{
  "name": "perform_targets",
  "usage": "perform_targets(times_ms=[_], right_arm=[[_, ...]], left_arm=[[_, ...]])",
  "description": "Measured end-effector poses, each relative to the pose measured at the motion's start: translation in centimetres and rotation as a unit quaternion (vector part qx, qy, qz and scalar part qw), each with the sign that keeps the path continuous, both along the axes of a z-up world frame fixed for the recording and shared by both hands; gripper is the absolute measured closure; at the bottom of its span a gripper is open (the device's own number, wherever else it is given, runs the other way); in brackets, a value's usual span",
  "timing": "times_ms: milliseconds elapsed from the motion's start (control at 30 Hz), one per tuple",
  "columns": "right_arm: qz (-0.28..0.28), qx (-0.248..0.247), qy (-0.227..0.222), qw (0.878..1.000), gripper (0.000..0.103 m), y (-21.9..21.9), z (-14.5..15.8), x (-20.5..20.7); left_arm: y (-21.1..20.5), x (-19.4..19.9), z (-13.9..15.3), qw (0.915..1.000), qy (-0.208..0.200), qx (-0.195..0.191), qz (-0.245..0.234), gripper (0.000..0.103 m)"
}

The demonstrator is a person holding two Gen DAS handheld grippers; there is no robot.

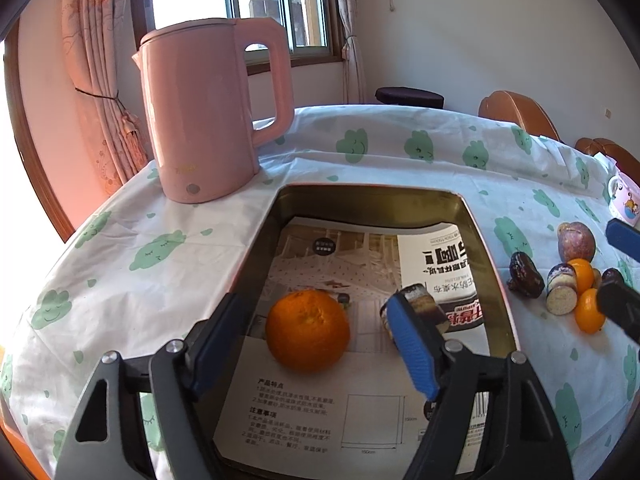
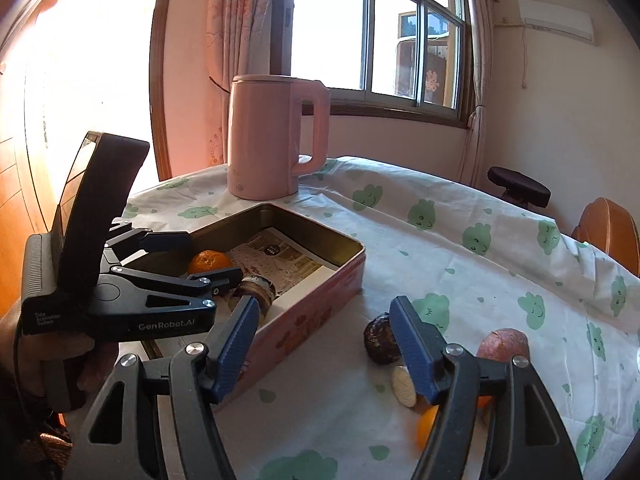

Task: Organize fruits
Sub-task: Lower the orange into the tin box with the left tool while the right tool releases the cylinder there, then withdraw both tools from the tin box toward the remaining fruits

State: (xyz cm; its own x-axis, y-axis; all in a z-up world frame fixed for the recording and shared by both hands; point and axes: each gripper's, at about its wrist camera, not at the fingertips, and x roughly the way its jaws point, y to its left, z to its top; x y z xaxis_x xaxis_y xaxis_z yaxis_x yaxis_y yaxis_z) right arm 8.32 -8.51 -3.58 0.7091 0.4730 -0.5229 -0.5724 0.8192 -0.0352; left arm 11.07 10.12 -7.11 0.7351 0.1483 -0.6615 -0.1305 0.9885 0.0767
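Note:
A metal tin (image 1: 496, 264) lined with a printed leaflet holds an orange (image 1: 307, 330) and a brown-and-cream round piece (image 1: 420, 304). My left gripper (image 1: 312, 344) is open over the tin, its fingers either side of the orange, the right finger beside the round piece. The tin (image 2: 320, 292) and left gripper (image 2: 200, 258) also show in the right wrist view. My right gripper (image 2: 324, 344) is open and empty above the tablecloth. Loose fruit lies right of the tin: a dark date (image 1: 525, 274), a purple fruit (image 1: 576, 241), small oranges (image 1: 589, 311), a cut piece (image 1: 562, 290).
A pink kettle (image 1: 208, 120) stands behind the tin's left corner. The round table has a white cloth with green clouds (image 1: 380, 148). A patterned cup (image 1: 624, 204) sits at the far right. Wooden chairs (image 1: 520, 112) and a dark stool (image 1: 410, 98) stand behind the table.

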Motion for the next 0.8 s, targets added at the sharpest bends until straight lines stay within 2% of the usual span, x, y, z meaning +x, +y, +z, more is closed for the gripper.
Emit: perform_targets(times_ms=[233,300,400,500,600,800], right_arm=[[-0.098,0.013,-0.009,0.995,0.027,-7.1,0.6,0.1],[-0.123,0.016,-0.001,0.992,0.027,-8.9,0.4,0.3],[-0.157,0.014,0.008,0.987,0.027,-11.0,-0.1,0.7],[-0.174,0.016,0.020,0.984,0.027,-12.5,-0.5,1.0],[-0.176,0.011,0.031,0.984,0.027,-13.0,-1.0,1.1],[-0.167,-0.018,0.058,0.984,0.027,-12.3,-1.9,1.8]], left_arm=[[0.4,-0.3,0.0,1.0000,0.000,0.001,0.009,0.025],[0.3,-1.3,0.4,0.9997,-0.014,-0.001,0.022,0.024],[-0.8,-3.0,1.5,0.9983,-0.051,0.006,0.029,0.016],[-2.2,-3.8,2.7,0.9967,-0.078,0.001,0.021,0.013],[-4.4,-4.0,3.2,0.9960,-0.089,-0.011,-0.007,0.013],[-8.6,-3.0,2.4,0.9964,-0.068,-0.013,-0.049,0.013]])
